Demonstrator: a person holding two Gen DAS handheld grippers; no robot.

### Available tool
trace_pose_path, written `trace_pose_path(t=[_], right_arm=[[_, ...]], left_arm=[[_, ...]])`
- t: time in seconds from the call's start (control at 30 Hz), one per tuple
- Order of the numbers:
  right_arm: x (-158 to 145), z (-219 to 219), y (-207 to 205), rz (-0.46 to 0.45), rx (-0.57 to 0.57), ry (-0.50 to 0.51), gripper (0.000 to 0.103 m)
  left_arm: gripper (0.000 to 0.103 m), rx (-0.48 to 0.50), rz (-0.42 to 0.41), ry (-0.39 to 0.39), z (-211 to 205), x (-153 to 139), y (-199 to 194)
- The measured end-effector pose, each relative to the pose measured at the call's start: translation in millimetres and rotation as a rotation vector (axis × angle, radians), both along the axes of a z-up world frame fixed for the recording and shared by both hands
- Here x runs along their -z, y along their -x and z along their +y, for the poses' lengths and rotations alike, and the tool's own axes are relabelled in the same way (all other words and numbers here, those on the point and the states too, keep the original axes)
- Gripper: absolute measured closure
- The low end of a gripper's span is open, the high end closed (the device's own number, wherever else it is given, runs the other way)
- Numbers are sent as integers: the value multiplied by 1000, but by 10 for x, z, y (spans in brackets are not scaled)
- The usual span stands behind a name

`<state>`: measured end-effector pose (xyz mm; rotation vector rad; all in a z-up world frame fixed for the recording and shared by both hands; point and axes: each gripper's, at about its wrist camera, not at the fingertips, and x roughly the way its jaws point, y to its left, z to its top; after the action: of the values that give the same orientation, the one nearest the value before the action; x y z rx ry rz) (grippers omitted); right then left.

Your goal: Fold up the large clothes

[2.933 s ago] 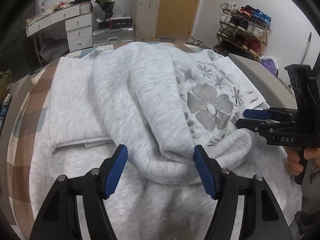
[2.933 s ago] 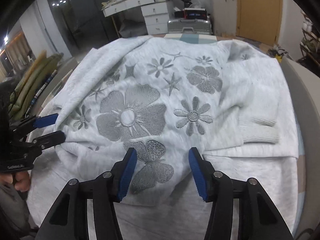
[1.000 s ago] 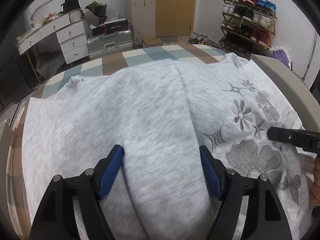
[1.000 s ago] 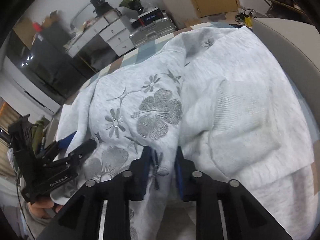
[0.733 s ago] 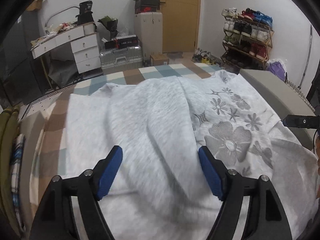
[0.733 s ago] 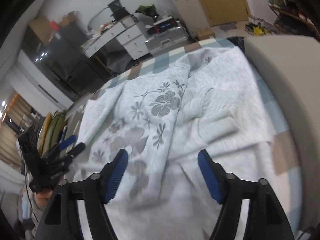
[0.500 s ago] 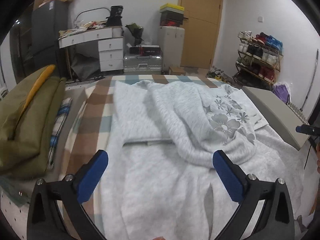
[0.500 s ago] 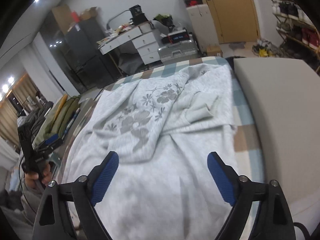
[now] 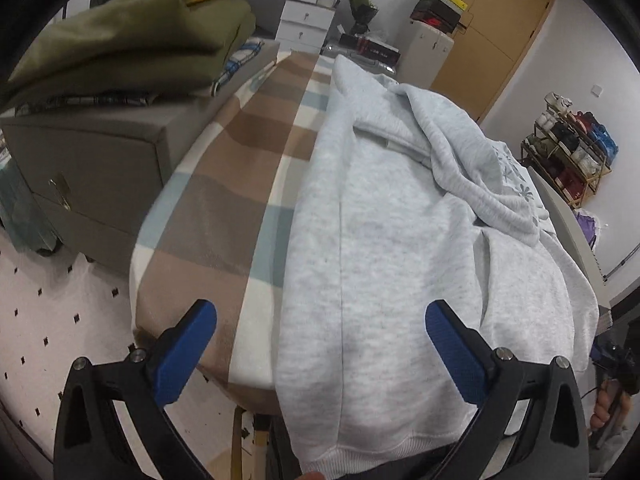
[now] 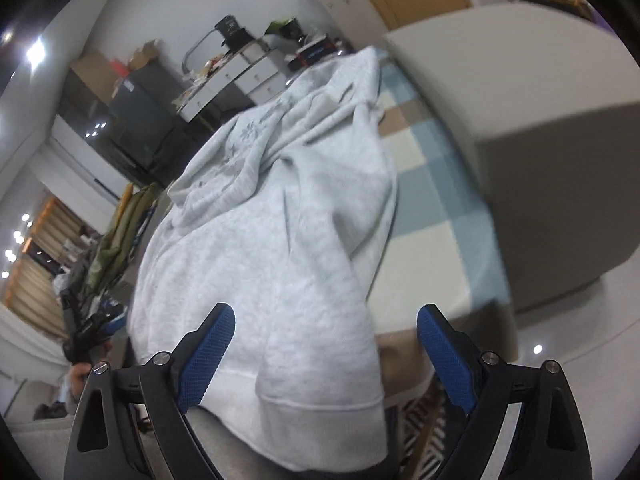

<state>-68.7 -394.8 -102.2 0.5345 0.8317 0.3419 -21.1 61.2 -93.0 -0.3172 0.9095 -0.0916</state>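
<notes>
The left claw [image 9: 320,344] stands wide and released; its blue pads [image 9: 186,352] have just been spreading, and nothing is pinched between them. It hangs above the near end of the bench [image 9: 224,216], over the left part of the sweatshirt's hem. The right claw [image 10: 326,356] is likewise released, its jaws having just spread, with the hem band below them but not gripped. In the left view the right claw [image 9: 614,364] shows small at the right edge, held in a hand [image 9: 604,408]; in the right view the left claw [image 10: 94,334] shows small at the left edge.

The light grey sweatshirt [image 9: 384,264] lies lengthwise on the checked cover of the bench, its ribbed hem hanging over the near edge. Toward the far end, part of the garment is folded back on itself in a loose heap, grey flower embroidery [image 9: 516,184] showing on it. The left strip of the bench is bare check.

Beside the bench's left edge stands a grey cabinet [image 9: 92,160] carrying a folded olive bundle [image 9: 132,36] on plaid cloth. At the right edge stands a grey block [image 10: 532,128]. Beyond are white drawers [image 9: 304,20] and a shoe rack [image 9: 572,152] filled with shoes.
</notes>
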Motion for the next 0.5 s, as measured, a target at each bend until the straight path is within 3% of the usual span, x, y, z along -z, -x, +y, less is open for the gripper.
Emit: trace_pose_path(t=[0.2, 0.27, 0.4, 0.47, 0.5], right_arm=[[7, 130, -88, -55, -59, -29, 11], [23, 159, -57, -71, -77, -22, 10], [50, 182, -16, -81, -114, -42, 11], [66, 179, -3, -87, -120, -48, 10], [73, 178, 3, -91, -126, -54, 10]], left_arm=[[2, 46, -2, -78, -127, 78, 102], [8, 96, -15, -57, -162, 82, 136], [10, 154, -29, -39, -209, 87, 156], [33, 163, -37, 0, -171, 76, 160], [35, 155, -34, 28, -129, 77, 155]])
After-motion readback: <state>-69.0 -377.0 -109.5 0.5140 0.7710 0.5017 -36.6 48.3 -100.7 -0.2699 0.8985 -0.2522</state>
